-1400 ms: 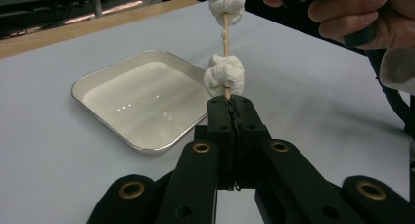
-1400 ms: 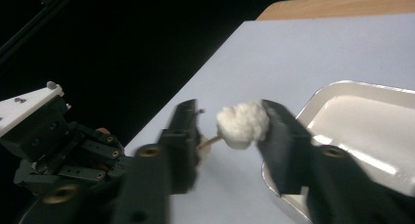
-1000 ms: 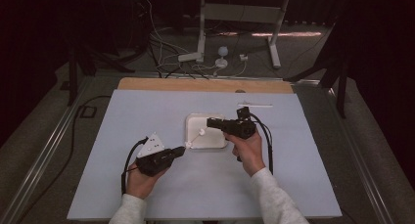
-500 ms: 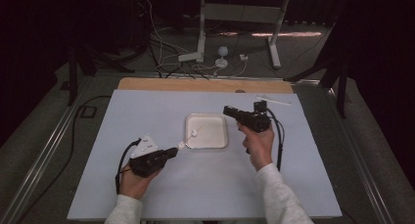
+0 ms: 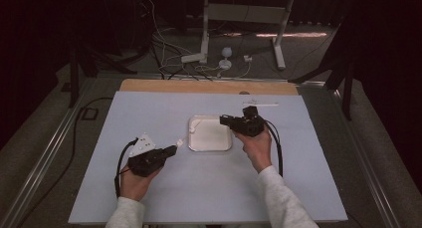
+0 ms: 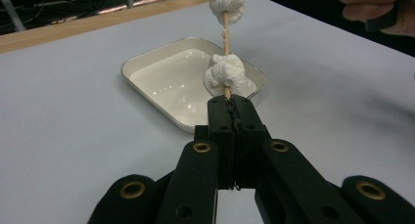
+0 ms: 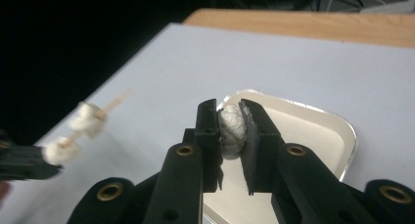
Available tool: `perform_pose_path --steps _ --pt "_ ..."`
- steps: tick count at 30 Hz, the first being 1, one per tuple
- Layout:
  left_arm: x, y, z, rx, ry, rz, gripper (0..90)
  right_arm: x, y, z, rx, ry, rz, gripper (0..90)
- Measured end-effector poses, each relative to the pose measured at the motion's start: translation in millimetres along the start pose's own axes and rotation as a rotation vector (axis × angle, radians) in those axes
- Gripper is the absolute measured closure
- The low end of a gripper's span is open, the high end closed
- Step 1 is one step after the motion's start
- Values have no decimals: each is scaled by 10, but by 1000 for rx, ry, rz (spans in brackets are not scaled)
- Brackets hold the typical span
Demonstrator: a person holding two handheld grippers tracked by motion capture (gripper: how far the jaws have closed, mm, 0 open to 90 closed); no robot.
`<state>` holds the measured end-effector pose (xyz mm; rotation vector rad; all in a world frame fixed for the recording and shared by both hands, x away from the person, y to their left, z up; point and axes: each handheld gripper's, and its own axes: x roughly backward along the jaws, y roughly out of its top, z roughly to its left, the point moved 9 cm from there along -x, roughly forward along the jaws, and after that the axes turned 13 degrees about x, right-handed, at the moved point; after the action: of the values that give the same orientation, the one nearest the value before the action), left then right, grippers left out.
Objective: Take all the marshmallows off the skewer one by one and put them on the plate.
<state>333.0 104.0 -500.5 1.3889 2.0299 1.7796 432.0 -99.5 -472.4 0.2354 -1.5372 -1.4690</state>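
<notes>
- Left gripper point(image 6: 230, 104): fingers pressed together on the base of a thin wooden skewer point(image 6: 225, 31) carrying two white marshmallows point(image 6: 223, 76).
- Right gripper point(image 7: 231, 121): fingers partly closed, pinching a single white marshmallow point(image 7: 232, 128) above the shallow white rectangular tray point(image 7: 313, 131).
- High view: the tray point(image 5: 210, 134) sits mid-tabletop point(image 5: 149, 108) between the grippers; threaded pieces appear as a faint speck.
- Tray interior: bare and glossy in the left gripper view.

The tray point(image 5: 209, 133) sits mid-table point(image 5: 149, 108), between left tongs point(image 5: 172, 149) and right tongs point(image 5: 224, 120).
</notes>
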Motion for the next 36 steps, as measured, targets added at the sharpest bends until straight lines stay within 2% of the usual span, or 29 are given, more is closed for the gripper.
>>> perform_pose_path --steps 4,10,13,14,18,19,20,21,22,26,36 --pt "-18 -7 15 6 9 5 898 -172 -113 -26 21 -21 58 782" --pt "-39 -25 35 11 16 16 898 -381 -258 -80 18 -47 117 760" --pt "-46 -34 45 19 17 17 898 -451 -306 -132 19 -78 138 589" --pt "-46 -34 45 19 17 17 897 -451 -306 -132 19 -78 138 589" --pt "-52 -42 61 24 19 18 897 -468 -324 -140 27 -86 144 385" --pt "-53 -44 64 24 21 19 898 -451 -314 -119 24 -76 141 296" --pt "-55 -42 65 23 21 18 897 -439 -305 -97 16 -56 136 273" --pt "-55 -42 65 23 21 18 897 -439 -305 -97 16 -56 136 273" --pt "-54 -40 63 26 21 17 897 -408 -281 -41 5 -26 120 234" --pt "-55 -42 67 23 23 18 897 -346 -247 87 17 24 103 207" --pt "-65 -41 52 20 20 15 897 -277 -162 394 3 146 53 204"
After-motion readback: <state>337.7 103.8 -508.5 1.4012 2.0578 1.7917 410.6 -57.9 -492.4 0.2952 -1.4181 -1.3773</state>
